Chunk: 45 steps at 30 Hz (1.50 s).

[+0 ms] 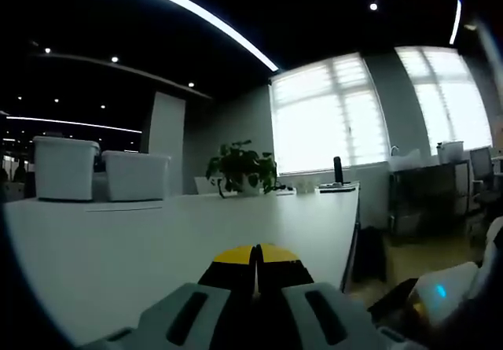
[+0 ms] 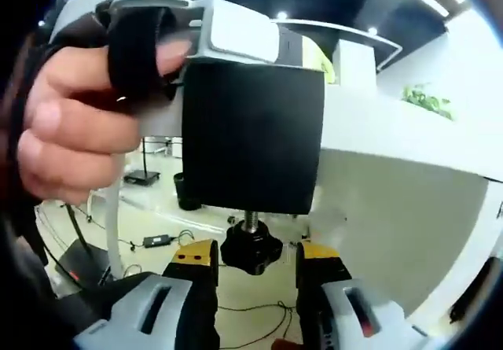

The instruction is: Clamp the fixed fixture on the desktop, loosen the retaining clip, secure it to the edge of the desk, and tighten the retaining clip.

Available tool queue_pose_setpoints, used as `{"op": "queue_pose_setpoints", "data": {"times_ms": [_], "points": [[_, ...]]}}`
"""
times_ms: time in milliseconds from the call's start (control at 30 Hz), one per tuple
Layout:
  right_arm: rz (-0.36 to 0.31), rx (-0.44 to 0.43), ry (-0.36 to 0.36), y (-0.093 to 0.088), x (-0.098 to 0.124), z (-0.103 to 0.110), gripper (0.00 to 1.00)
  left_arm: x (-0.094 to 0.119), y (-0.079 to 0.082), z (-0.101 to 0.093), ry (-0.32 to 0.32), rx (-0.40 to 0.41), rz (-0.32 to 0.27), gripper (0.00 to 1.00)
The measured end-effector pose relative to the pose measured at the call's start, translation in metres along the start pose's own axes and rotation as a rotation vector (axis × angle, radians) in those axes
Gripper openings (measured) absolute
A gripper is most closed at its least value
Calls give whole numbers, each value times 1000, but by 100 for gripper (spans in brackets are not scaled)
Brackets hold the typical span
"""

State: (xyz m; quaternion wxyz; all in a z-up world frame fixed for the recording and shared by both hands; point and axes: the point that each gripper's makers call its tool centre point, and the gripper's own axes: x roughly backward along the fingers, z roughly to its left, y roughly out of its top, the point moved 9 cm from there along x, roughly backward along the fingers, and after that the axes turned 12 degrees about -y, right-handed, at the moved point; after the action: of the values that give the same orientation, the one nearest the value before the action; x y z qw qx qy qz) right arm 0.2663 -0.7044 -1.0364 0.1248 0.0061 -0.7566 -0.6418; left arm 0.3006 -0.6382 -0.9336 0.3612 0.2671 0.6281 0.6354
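1. Knob (image 2: pixel 251 249) is the landmark: black, lobed, on a threaded screw (image 2: pixel 251 220) that hangs from the underside of the black clamp body (image 2: pixel 251 134). The clamp sits at the edge of the white surface (image 2: pixel 393 138), which runs off to the right of the knob.
2. Right hand-held gripper (image 2: pixel 255 267): jaws spread, one yellow-tipped finger on each side of the knob, apparently not touching it. Judged step: turning the retaining screw.
3. Above and left of the knob, a hand (image 2: pixel 63 122) grips the other tool against the clamp body. In the left gripper view, the left hand-held gripper (image 1: pixel 255 259) has its yellow tips pressed together, nothing visible between them; the surface (image 1: pixel 157 232) stretches ahead.
4. To do well: close squarely on the knob's lobes, level with its middle, not on the screw thread above it.
5. Turn about the screw's axis; a tilted wrist would likely slip off the lobes.
6. Keep the clamp body held firm above the knob during turning, so it does not creep off the edge.
7. Whether the screw pad already bears on the underside: cannot tell.
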Motion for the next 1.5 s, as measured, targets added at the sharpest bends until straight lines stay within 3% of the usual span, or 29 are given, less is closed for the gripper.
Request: {"op": "queue_pose_setpoints", "data": {"times_ms": [100,400,767,1233,1500], "points": [[19,-9,-2,0,-2,1,26,0,0,0,1,-5,-1,1],[34,-41,31,1,-1,1,25,-2,0,1,-1,-8,0,1],[-38,-3,424,-3,-11,-18,24,-2,0,1,3,20,16,1],[-189,3,811,-8,-31,-26,24,-3,-1,0,-9,15,9,1],[-256,-36,879,-12,-37,-28,25,-3,-2,2,0,19,11,1]]}}
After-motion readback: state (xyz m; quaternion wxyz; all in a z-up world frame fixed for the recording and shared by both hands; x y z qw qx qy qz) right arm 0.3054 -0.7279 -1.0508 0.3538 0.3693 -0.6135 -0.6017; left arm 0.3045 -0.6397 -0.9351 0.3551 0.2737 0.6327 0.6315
